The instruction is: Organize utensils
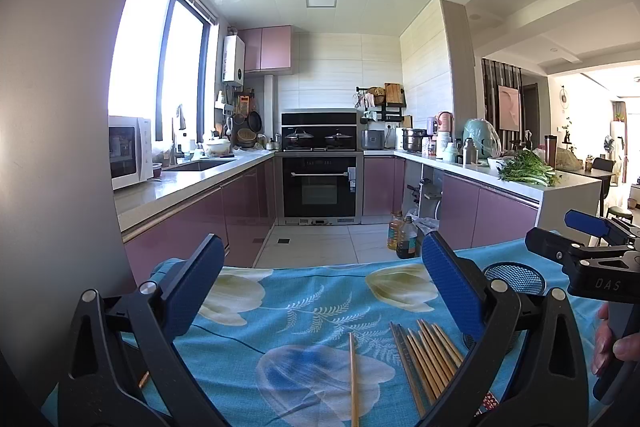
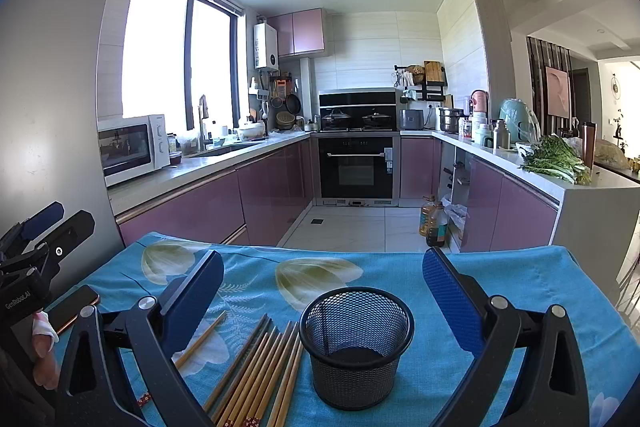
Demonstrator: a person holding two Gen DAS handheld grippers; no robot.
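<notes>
Several wooden chopsticks (image 2: 260, 375) lie side by side on the blue flowered tablecloth (image 2: 520, 279), just left of an upright, empty black mesh cup (image 2: 356, 343). One more chopstick (image 2: 200, 341) lies apart to their left. My right gripper (image 2: 322, 289) is open and empty, its jaws either side of the cup and above it. In the left wrist view my left gripper (image 1: 320, 281) is open and empty above the cloth, with the single chopstick (image 1: 353, 379) between its jaws, the bundle (image 1: 426, 359) by its right finger and the cup (image 1: 514, 277) behind that.
A dark phone (image 2: 74, 307) lies on the table's left edge. The table's far edge faces a kitchen floor with two oil bottles (image 2: 432, 223). Purple cabinets and counters run along both sides, an oven (image 2: 356, 167) at the back.
</notes>
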